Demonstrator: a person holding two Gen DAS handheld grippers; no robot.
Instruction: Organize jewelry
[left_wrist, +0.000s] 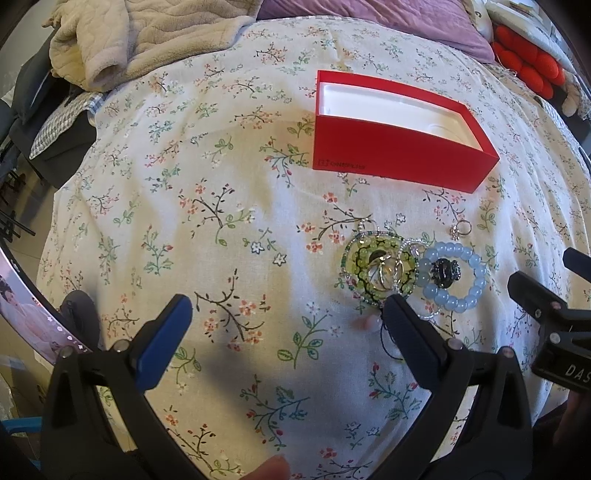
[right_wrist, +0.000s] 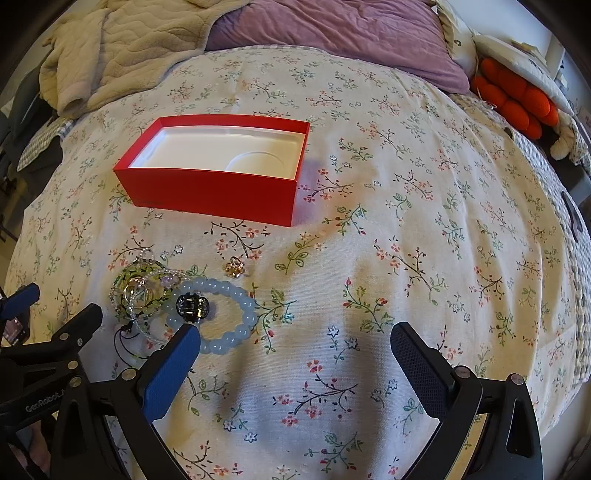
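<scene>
Both fisheye views are bright and evenly daylit, with the floral bedspread (right_wrist: 406, 221) bowed and dark vignetted corners. Soft shadows fall toward the near side under the gripper fingers (left_wrist: 162, 343). The red box (right_wrist: 214, 192) shows a washed-out white interior. Far bedding looks slightly soft; the centre is sharp.

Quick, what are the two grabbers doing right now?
Left gripper: open, holding nothing.
Right gripper: open, holding nothing.
</scene>
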